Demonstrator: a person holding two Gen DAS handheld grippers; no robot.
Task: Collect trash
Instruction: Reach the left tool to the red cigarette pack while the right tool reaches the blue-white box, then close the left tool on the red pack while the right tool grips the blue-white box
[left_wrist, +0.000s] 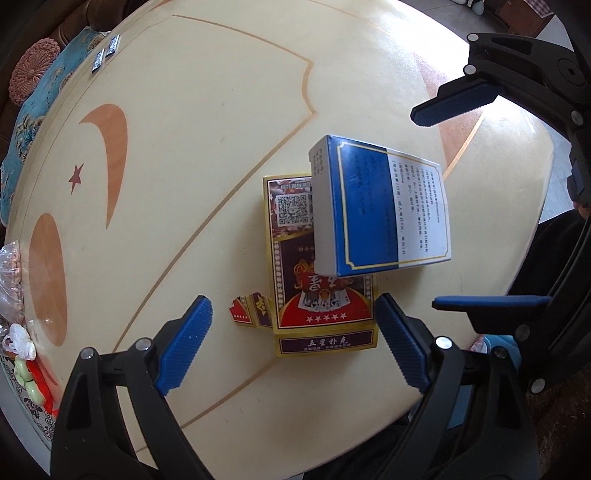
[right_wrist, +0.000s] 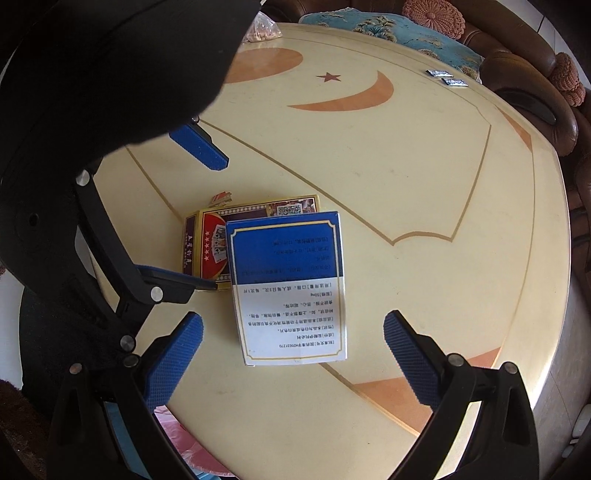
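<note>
Trash: blue-and-white printed cardboard box (right_wrist: 290, 286) lying partly on top of a red-and-gold playing-card carton (left_wrist: 325, 295), both near the middle of the round cream table with orange inlay (left_wrist: 184, 155).
Scrap: a small torn red-and-gold flap (left_wrist: 248, 310) lies just beside the card carton, on its side away from the blue box.
Left gripper (left_wrist: 291, 343): blue pads spread wide, nothing between them pressed; it looks straight down over the card carton's near end, one pad to either side.
Right gripper (right_wrist: 291, 360): jaws released too, straddling the near end of the blue box without touching it.
Step in hand: judging by the poses, each gripper is coming down for its own box.
Doing it well: take the blue box first, since it overlaps the carton; close across its narrow sides so that it does not tip.
In the way: the two grippers work close together over the carton and could knock fingers.
Around: two small silver foil packets (left_wrist: 106, 53) lie well apart from the carton near the far rim; a clear plastic bag (left_wrist: 11, 280) sits at the table edge.
</note>
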